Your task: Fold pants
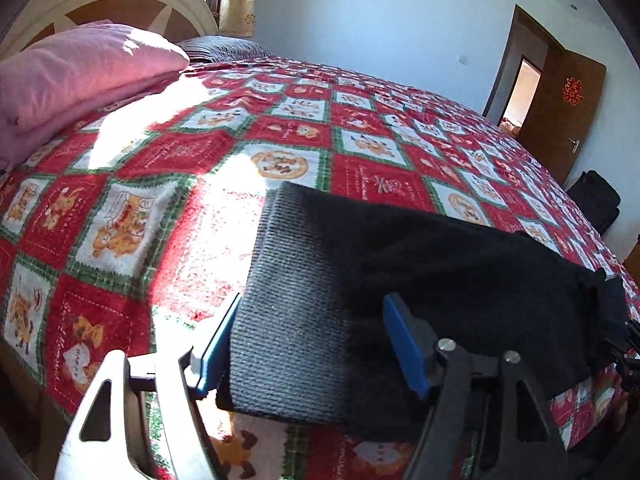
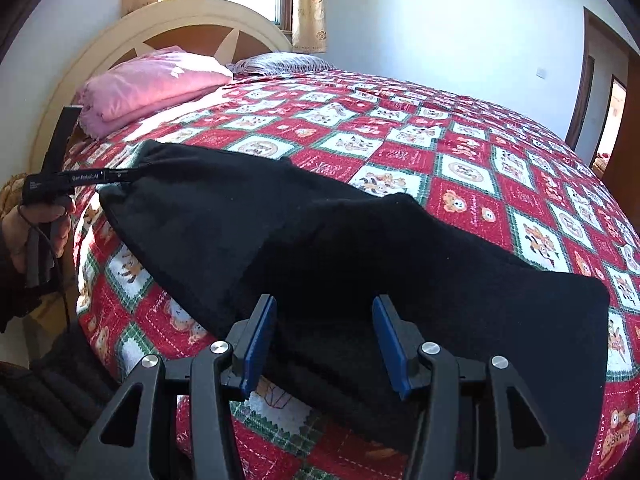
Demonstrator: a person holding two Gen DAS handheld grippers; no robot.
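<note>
Black pants lie stretched across the bed, and their grey ribbed end sits flat between the blue pads of my left gripper. The left pad meets the band's edge and the right pad rests on the cloth, which is not bunched, so that gripper is open. In the right wrist view the pants spread from left to right. My right gripper is shut on their near edge, with cloth filling the gap between its pads. A hand holds the left gripper at the pants' far left end.
The bed wears a red, white and green checked cover. A pink folded blanket and a striped pillow lie by the cream headboard. A brown door and a black bag stand beyond the bed.
</note>
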